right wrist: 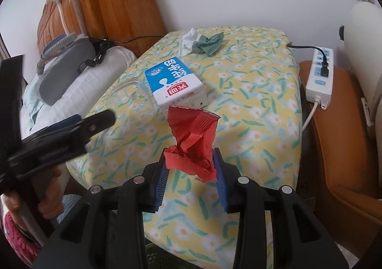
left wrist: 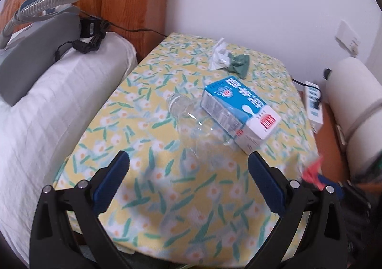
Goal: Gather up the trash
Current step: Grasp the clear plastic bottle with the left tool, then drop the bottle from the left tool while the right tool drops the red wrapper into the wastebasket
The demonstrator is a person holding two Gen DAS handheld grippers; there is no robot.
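My right gripper (right wrist: 190, 153) is shut on a crumpled red wrapper (right wrist: 193, 130), held above the near edge of the table with the yellow floral cloth (right wrist: 250, 101). A blue-and-white milk carton (left wrist: 238, 106) lies on its side mid-table, with a clear plastic bottle (left wrist: 191, 121) lying against its left side. At the back edge sit a white crumpled wrapper (left wrist: 218, 54) and a green crumpled scrap (left wrist: 240, 62). My left gripper (left wrist: 188, 158) is open, just short of the bottle's base, with nothing between its fingers. The right wrist view shows the carton (right wrist: 174, 80) and the bottle (right wrist: 131, 97) beyond the wrapper.
A white pillow (left wrist: 47, 113) bearing a grey device with a hose (left wrist: 35, 42) lies left of the table, before a wooden headboard. A white power strip (right wrist: 320, 78) rests on a brown seat (right wrist: 341, 149) at the right. A hand (right wrist: 47, 197) holds the left gripper.
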